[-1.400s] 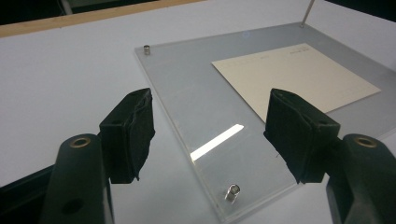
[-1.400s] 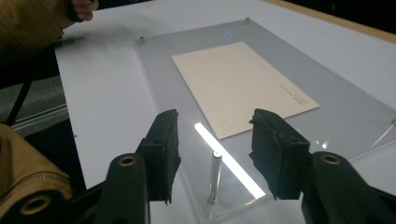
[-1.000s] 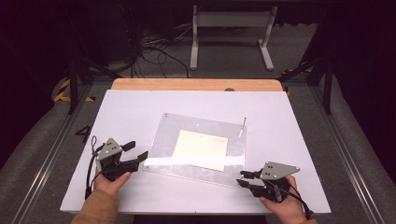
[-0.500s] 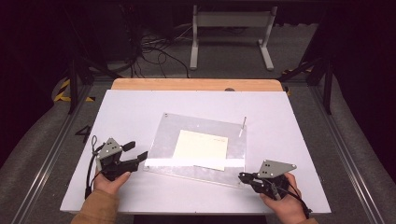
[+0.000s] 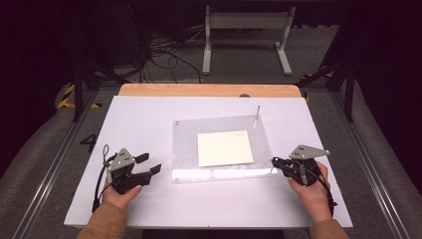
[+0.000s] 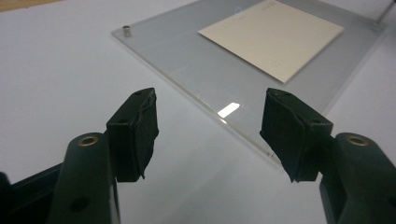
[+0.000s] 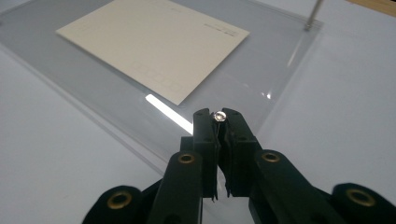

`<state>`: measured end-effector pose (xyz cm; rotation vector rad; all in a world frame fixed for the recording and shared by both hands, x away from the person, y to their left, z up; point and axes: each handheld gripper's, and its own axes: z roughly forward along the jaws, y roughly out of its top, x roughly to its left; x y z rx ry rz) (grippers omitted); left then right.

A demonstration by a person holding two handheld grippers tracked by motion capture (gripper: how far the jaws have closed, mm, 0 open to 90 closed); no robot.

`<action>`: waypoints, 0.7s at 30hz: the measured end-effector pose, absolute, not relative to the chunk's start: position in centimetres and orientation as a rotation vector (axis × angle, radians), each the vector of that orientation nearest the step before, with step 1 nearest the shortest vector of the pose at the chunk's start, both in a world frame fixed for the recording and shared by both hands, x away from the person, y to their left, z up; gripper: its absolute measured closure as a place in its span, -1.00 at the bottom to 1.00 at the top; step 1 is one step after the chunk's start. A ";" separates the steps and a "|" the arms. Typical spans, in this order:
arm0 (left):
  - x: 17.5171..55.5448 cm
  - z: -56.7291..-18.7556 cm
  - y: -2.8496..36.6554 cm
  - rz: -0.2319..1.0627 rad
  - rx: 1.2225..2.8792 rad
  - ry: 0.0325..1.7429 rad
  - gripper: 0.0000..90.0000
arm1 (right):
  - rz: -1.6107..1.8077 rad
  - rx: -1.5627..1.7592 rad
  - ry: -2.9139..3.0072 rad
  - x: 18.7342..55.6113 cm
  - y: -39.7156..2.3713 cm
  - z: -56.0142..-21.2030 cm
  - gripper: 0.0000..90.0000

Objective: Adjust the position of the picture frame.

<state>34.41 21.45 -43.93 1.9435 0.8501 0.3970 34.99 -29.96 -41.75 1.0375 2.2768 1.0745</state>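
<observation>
Gripping a small silver pin [image 7: 218,116] between closed jaws, right gripper [image 5: 275,162] sits at the near right corner of the clear acrylic plate [image 5: 186,144]. Plate lies flat mid-table [image 5: 139,114], cream paper sheet [image 5: 225,148] on it. Left gripper [image 5: 151,164] has just been closing slightly, jaws still apart with nothing between them, just left of the plate's edge. 1 thin rod [image 5: 256,116] stands at the far right corner.

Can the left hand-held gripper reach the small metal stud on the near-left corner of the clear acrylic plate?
Probably yes. The left hand-held gripper is open and empty, and only bare white table lies between it and the small metal stud on the clear acrylic plate. Nothing blocks the way.
</observation>
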 end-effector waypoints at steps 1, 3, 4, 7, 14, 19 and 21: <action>34.4 -43.9 21.3 0.392 1.956 0.839 -0.14 | 1.071 1.061 2.260 35.5 -30.2 -41.8 0.88; 34.3 -43.9 21.1 0.381 1.962 0.832 -0.13 | 1.066 1.112 2.223 36.5 -30.6 -42.1 0.88; 34.3 -44.0 20.9 0.370 1.970 0.823 -0.11 | 1.070 1.130 2.195 37.0 -30.9 -42.2 0.88; 34.2 -44.0 20.3 0.340 1.995 0.797 -0.10 | 1.078 1.152 2.145 37.9 -31.2 -42.5 0.88; 33.8 -43.9 18.8 0.327 2.033 0.739 -0.12 | 1.070 1.147 2.096 38.1 -31.4 -42.8 0.80; 33.6 -43.3 17.4 0.303 2.088 0.643 0.03 | 1.110 1.160 2.056 37.4 -32.2 -42.3 0.63; 33.6 -43.4 16.9 0.295 2.106 0.622 0.10 | 1.128 1.162 2.045 37.0 -32.7 -42.1 0.59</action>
